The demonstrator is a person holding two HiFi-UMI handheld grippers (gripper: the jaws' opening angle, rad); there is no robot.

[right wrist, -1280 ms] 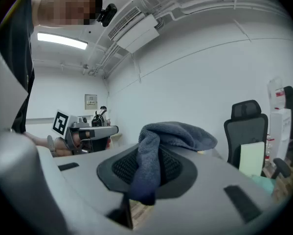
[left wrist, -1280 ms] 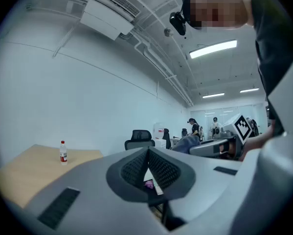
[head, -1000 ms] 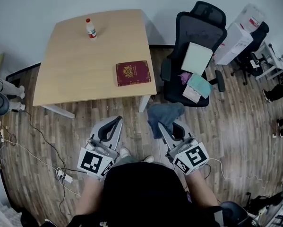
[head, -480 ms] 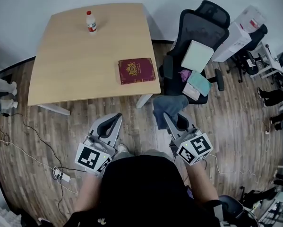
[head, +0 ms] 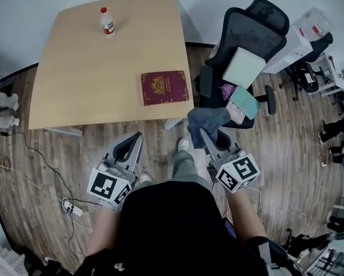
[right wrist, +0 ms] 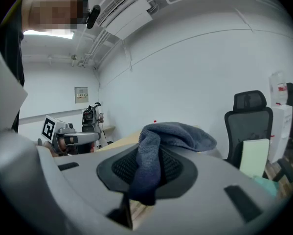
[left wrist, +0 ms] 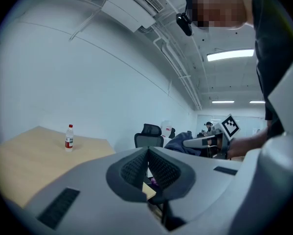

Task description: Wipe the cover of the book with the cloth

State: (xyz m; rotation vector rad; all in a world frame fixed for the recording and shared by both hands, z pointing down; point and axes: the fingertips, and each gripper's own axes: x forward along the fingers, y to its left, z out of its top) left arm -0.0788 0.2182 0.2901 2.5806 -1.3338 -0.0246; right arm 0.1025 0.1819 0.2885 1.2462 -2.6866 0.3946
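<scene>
Writing: nothing legible. The bottle has a red cap and a red-banded label, its print too small to read. The book has a gold emblem and gold lines on its cover; no lettering can be made out. The marker cubes on the hand-held grippers show black-and-white square patterns only.

Book: maroon cover, closed, face up. It lies flat on the pale wooden bench near the right front corner, close to the edge nearest the person. The bottle stands upright at the far side, well apart from it.

Cloth: blue-grey towelling, bunched. It drapes over the tips and hangs down between the pads.

Right hand-held gripper: jaws closed on the cloth, held over the floor just off the bench's front corner, beside the black office chair.

Left hand-held gripper: jaws closed, ribbed pads meeting, nothing between them. It is over the floor in front of the bench and short of its edge.
</scene>
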